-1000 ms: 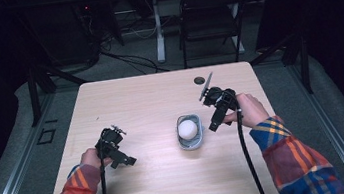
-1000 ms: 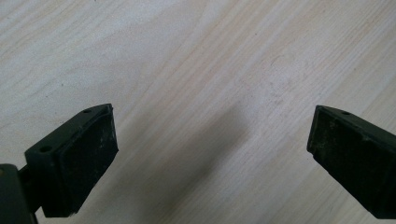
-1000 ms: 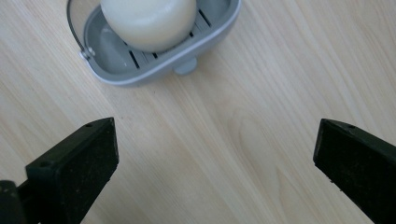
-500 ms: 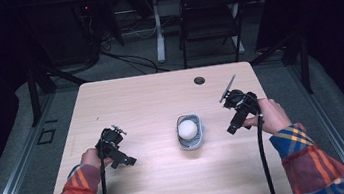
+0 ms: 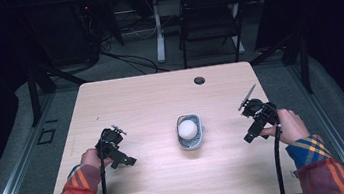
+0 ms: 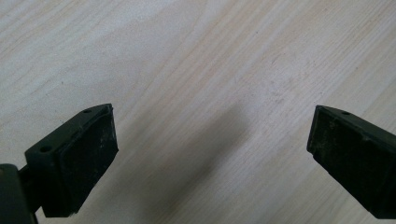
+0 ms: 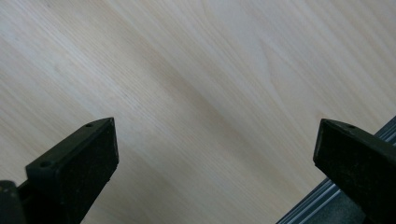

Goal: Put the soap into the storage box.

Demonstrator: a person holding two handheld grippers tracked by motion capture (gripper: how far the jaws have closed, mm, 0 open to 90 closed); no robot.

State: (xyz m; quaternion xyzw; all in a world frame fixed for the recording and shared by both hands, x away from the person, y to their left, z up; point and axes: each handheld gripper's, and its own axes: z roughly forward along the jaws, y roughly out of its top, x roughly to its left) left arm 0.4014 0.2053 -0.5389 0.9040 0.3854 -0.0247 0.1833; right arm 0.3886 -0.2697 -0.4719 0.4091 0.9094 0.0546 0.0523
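You are sitting at a pale wooden table [image 5: 151, 105], holding a gripper in each hand, with both forearms in plaid sleeves coming in from the near edge.

Left gripper [image 5: 124, 160]: you are holding it over the near left part of the table, well apart from the dish. In the left gripper view, its two black jaws are standing wide apart with nothing between them; bare wood grain and a soft shadow are lying under the gap.

Right gripper [image 5: 249, 138]: you are holding it over the right part of the table, close to the right edge, with a grey plate sticking up from its top. In the right gripper view, its jaws are likewise spread wide and gripping nothing; the table edge and a strip of grey floor rail are showing at the lower right corner.

Small grey dish [image 5: 191, 140]: it is resting near the middle of the table, between the two grippers and touching neither. A white ball [image 5: 188, 129] is sitting inside it.

A dark round cable hole [image 5: 199, 80] is lying near the far edge. A black chair [image 5: 208, 21] is standing beyond the table.
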